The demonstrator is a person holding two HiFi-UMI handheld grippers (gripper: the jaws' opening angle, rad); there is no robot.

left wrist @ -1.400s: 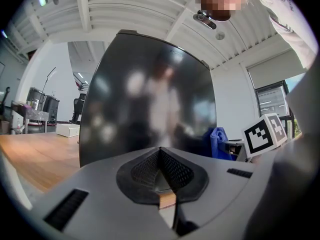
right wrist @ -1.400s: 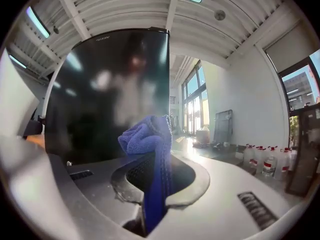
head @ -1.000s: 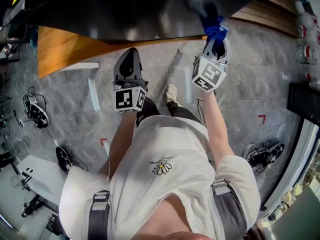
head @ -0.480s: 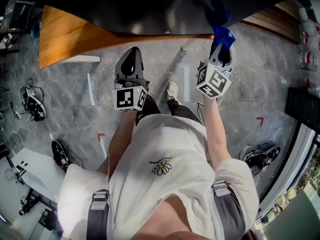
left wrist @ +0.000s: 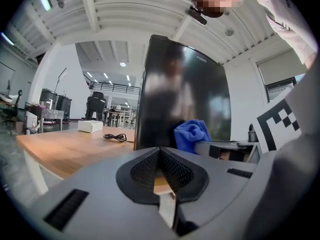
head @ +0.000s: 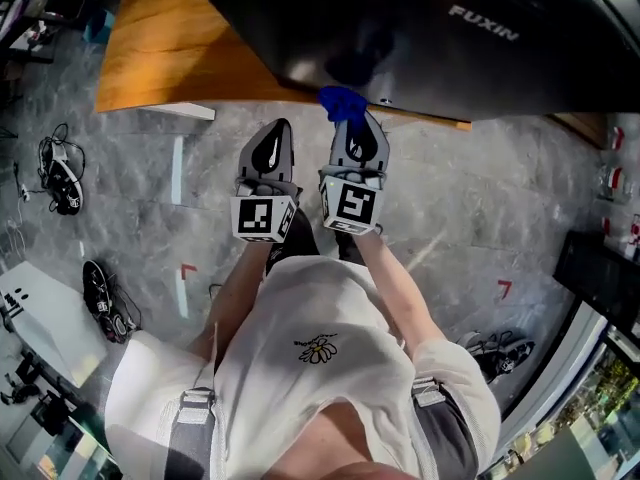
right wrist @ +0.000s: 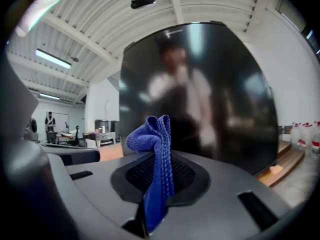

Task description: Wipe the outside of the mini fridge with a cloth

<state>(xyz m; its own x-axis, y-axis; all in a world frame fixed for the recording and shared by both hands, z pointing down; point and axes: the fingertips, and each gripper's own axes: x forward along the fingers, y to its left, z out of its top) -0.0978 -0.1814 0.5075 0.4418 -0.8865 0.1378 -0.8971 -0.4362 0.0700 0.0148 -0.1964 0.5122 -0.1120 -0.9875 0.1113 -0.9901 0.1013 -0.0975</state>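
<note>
**Cloth pinched, fridge door just ahead**

Head view: blue cloth (head: 343, 103) sits at the near edge of the black mini fridge (head: 430, 28); contact possibly, unclear.
Left gripper view: left gripper (left wrist: 161, 170) clenched, empty.
Right gripper view: right gripper (right wrist: 156, 184) clamped on the cloth's lower fold. Soft, light and floppy, so the free tuft does the wiping.

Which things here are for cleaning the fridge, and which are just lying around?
For the job: blue cloth, held in the right hand-held gripper; black mini fridge.

Just lying about: white box and black cable on the wooden table; shoes on the floor.
</note>
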